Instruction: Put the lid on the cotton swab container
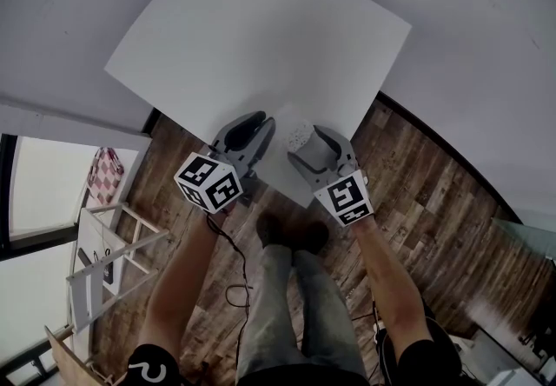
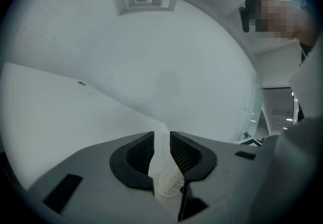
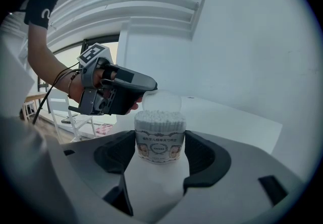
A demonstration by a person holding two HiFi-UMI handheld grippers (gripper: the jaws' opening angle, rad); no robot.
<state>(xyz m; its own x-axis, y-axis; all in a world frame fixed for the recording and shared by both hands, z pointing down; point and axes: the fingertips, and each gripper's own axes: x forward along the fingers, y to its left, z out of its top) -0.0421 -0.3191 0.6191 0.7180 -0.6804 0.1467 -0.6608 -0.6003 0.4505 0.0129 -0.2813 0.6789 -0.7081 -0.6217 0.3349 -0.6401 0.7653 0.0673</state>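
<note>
Lid [image 2: 165, 171] edge-on in left gripper [image 2: 161, 138], faint — grip unclear

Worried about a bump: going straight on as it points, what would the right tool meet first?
Probably the lid at the left tool, just behind the cotton swab container it holds; depth is unclear.

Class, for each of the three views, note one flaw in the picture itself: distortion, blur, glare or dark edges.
Head view: the wide lens bows the table edges into curves, under flat light. Left gripper view: black corners, and the lid so near the lens looks soft. Right gripper view: black corners, yet the container looks fairly sharp.
</note>
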